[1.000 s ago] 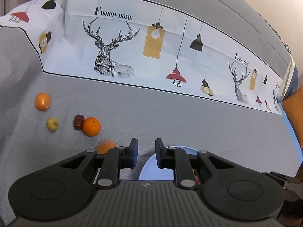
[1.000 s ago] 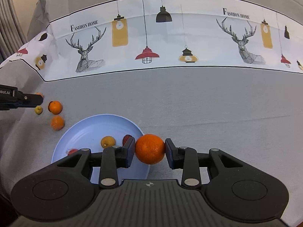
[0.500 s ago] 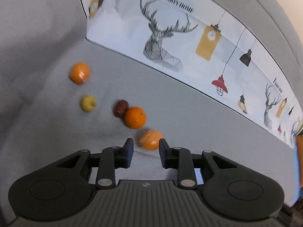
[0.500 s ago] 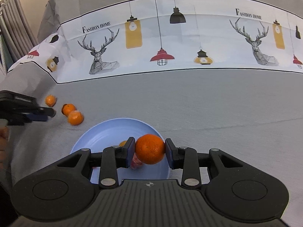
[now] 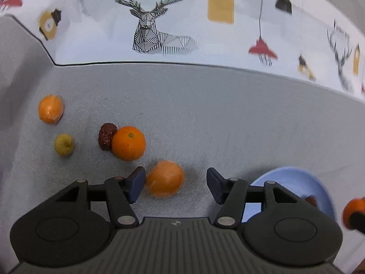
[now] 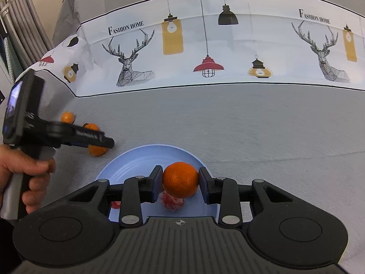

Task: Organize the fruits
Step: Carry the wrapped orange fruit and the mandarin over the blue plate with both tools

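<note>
- Fruits lie scattered on the grey cloth (image 5: 216, 118) ahead of the left gripper (image 5: 175, 186), whose fingers are spread and have just been opening.
- Far out past the left finger sits a small wrapped orange fruit (image 5: 50, 111), and nearer, still outside that finger, a yellow-green fruit (image 5: 64, 144).
- Just ahead of the left finger tip a dark red date (image 5: 106, 136) touches a round orange (image 5: 128, 143).
- Between the two fingers lies a blurred mandarin (image 5: 164, 178); it sits just beside the left finger (image 5: 136, 183) and well clear of the right one, so neither pad presses on it.
- Beyond the right finger, the pale blue plate (image 5: 296, 175) shows partly behind the gripper body.
- In the right wrist view, a hand (image 6: 25, 173) holds the left gripper's handle at the far left, with its fingers reaching over the loose fruits on the cloth.
- The right gripper (image 6: 180, 183) pinches a held orange (image 6: 180, 180) between its two pads, above the near half of the blue plate.
- Under the held orange a red fruit (image 6: 171, 202) lies on the plate, and another red piece (image 6: 116, 204) peeks out beneath the left finger.
- Past the fingertips the cloth turns to a white band printed with deer and lamps (image 6: 205, 45).
</note>
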A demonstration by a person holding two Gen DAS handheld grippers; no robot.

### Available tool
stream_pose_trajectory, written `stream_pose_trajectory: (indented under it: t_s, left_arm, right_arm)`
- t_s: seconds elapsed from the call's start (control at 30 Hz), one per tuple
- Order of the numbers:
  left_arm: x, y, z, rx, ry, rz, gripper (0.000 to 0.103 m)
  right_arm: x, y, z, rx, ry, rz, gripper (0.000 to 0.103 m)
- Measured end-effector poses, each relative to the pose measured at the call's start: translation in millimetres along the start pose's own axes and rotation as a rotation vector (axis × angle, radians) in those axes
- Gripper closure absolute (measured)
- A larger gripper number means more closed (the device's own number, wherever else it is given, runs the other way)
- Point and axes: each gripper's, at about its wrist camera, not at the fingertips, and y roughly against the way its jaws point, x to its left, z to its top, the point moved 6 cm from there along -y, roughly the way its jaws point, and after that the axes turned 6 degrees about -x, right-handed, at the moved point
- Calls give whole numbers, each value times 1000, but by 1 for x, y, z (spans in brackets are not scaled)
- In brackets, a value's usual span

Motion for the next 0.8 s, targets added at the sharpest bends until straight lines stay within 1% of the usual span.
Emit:
stream_pose_trajectory:
  t_s: [0.07, 0.1, 0.13, 0.2, 0.27, 0.3, 0.37, 0.43, 0.5, 0.57, 0.63, 0.7, 0.8]
  left_arm:
    - [1, -1, -1, -12, -12, 11, 46]
    - [4, -1, -1, -20, -21, 31, 59]
    - [7, -1, -1, -25, -32, 48, 62]
    - [12, 1, -1, -28, 1, 29, 63]
    - [17, 10, 2, -30, 20, 53, 63]
    - [21, 22, 5, -45, 41, 60, 63]
    - [24, 46, 15, -87, 79, 23, 63]
    - [25, 75, 24, -133, 82, -13, 63]
    - [21, 104, 29, -191, 49, -18, 63]
    - [10, 126, 28, -244, -10, -2, 63]
    - [-4, 145, 24, -295, -61, -16, 63]
    - [-19, 156, 14, -332, -95, -45, 63]
    - [-37, 160, -6, -389, -130, -78, 63]
  right_arm:
    - [3, -1, -1, 5, 9, 2, 67]
    - [4, -2, -2, 7, 13, 2, 67]
    - [5, -2, -3, 9, 17, 2, 67]
    - [5, -3, -3, 10, 23, -2, 67]
    - [4, -3, -3, 12, 24, -9, 67]
    - [3, -3, -3, 13, 21, -14, 67]
    - [2, -3, -3, 13, 16, -18, 67]
    - [4, -2, -4, 12, 23, -17, 67]
    - [6, 0, -6, 12, 33, -16, 67]
    - [9, 1, -7, 13, 42, -13, 67]
    - [12, 3, -8, 12, 53, -9, 67]
    - [15, 4, -9, 11, 66, -9, 67]
    - [16, 3, -12, 17, 83, -11, 67]
